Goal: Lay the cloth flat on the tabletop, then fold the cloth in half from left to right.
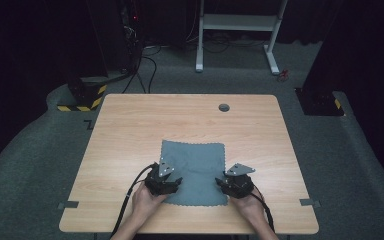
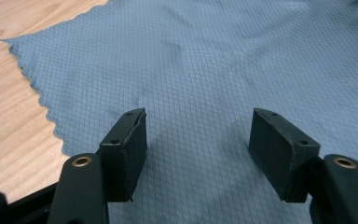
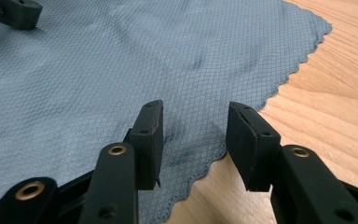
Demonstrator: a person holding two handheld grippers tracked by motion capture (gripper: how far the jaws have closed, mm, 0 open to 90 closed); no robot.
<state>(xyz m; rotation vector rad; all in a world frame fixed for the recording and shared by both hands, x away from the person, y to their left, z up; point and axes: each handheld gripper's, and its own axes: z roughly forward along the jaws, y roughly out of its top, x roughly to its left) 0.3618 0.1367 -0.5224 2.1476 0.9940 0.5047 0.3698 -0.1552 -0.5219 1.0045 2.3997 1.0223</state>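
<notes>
1. While it lies flat near the table's (image 1: 130,120) front edge, the blue-grey cloth (image 1: 195,165) shows soft wrinkles.
2. I see my left gripper (image 2: 198,140) spread wide over its left part, grasping nothing.
3. My right gripper (image 3: 193,135) gapes, unclenched, above its scalloped right edge.

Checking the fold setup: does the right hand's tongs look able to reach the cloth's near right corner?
Probably yes: the right tongs hang open over the cloth edge, nothing between.
</notes>
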